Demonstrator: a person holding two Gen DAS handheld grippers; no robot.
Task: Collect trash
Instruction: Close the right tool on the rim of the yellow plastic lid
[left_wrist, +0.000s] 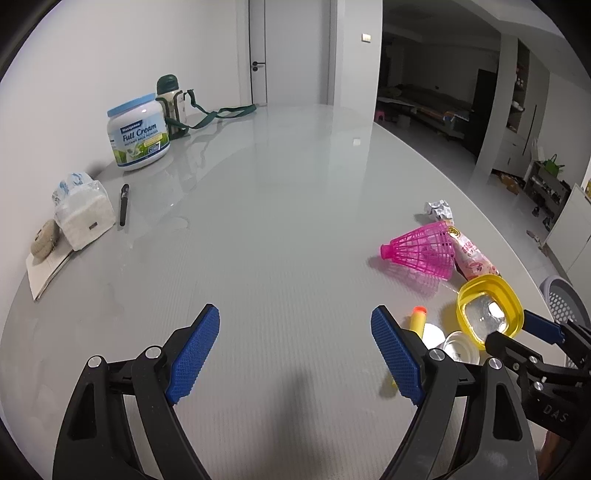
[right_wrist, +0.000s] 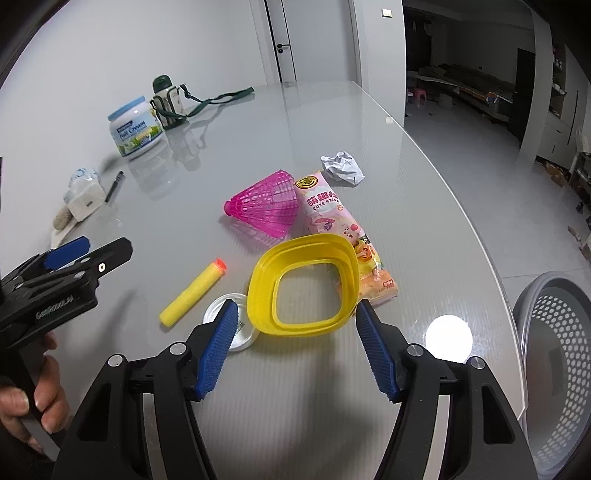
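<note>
A yellow plastic container (right_wrist: 260, 291) stands on the grey table (right_wrist: 258, 118) among the trash. My right gripper (right_wrist: 295, 306) is open with the container's near part between its fingertips; a sliver of white lid (right_wrist: 243, 338) shows between the left pad and the container's wall. Around it lie a yellow foam dart (right_wrist: 192, 291), a pink plastic shuttlecock (right_wrist: 266, 206), a pink snack packet (right_wrist: 332, 210) and a crumpled paper ball (right_wrist: 341, 166). My left gripper (left_wrist: 295, 317) hangs open over bare table with nothing between its fingers, left of the pile.
A grey perforated bin (right_wrist: 554, 350) stands on the floor beyond the table's right edge. At the far left are a milk powder tub (left_wrist: 138, 133), a strapped bottle (left_wrist: 170, 99), a tissue pack (left_wrist: 85, 210) and a pen (left_wrist: 123, 205). A person's hand (right_wrist: 37, 398) holds the left gripper.
</note>
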